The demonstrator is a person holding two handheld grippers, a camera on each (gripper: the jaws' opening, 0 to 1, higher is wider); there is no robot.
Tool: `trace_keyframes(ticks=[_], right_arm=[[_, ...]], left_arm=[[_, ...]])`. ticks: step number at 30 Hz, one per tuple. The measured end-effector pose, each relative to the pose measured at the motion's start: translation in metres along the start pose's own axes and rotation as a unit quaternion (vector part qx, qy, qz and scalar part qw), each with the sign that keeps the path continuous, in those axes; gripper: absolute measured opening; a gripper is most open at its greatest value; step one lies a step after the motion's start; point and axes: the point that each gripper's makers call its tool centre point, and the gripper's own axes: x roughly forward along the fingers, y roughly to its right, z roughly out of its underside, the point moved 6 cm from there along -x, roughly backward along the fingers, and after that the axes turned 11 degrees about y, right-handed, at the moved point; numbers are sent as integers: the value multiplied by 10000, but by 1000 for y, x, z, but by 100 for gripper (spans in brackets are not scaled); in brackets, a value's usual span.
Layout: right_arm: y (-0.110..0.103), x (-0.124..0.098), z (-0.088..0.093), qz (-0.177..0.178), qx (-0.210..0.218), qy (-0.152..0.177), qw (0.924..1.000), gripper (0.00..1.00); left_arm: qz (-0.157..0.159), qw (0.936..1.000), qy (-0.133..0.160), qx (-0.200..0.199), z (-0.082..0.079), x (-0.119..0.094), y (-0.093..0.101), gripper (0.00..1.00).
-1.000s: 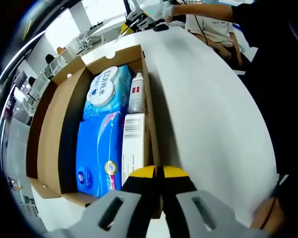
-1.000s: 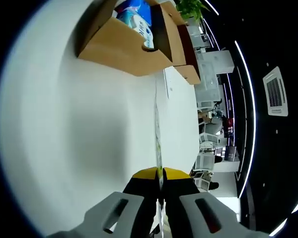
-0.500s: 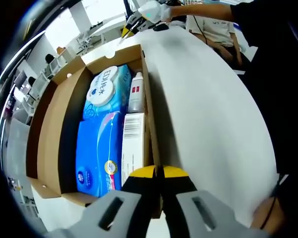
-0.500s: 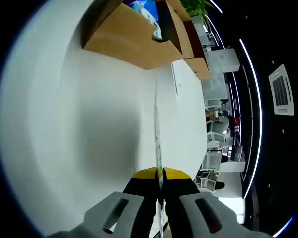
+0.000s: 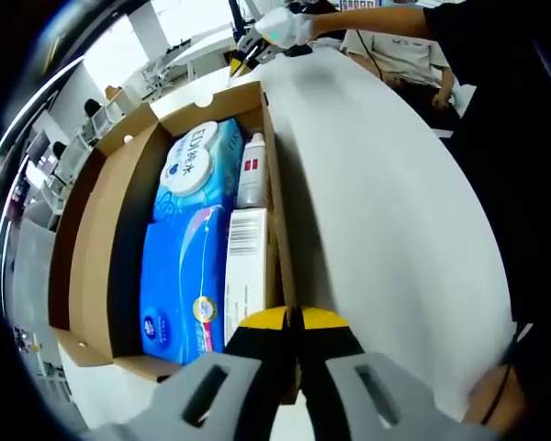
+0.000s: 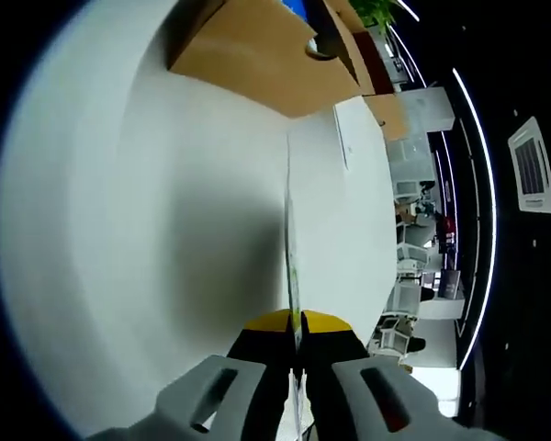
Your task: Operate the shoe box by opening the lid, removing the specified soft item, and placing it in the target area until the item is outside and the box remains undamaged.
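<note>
The brown shoe box point(image 5: 99, 276) lies open in the left gripper view. Inside it are a soft blue tissue pack point(image 5: 179, 285), a blue wipes pack point(image 5: 197, 170), a white bottle point(image 5: 252, 170) and a white carton point(image 5: 246, 262). My left gripper point(image 5: 292, 322) is shut on the edge of the box's right wall, where the white lid point(image 5: 386, 211) spreads away to the right. At the lid's far end, a gloved hand point(image 5: 285, 23) holds my right gripper point(image 5: 243, 60). In the right gripper view, that gripper point(image 6: 294, 322) is shut on the lid's thin edge point(image 6: 289, 230), with the box point(image 6: 257, 64) at the top.
A dark sleeve point(image 5: 505, 138) crosses the right side of the left gripper view. A seated person point(image 5: 395, 55) is behind the table. Office desks point(image 6: 404, 276) and a plant point(image 6: 372, 11) stand beyond the white table top point(image 6: 349, 230).
The left gripper and the box contents are still. The gloved hand with the right gripper shifted slightly right, and in the right gripper view the box has slid further toward the top.
</note>
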Motion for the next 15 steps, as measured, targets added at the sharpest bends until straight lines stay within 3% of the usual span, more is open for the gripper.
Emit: trace_keyframes(ticks=[15], right_arm=[[-9,8,-1,-325,-40,20,9995,1]], left_arm=[[4,10000,-10,4,1,0,0,3]])
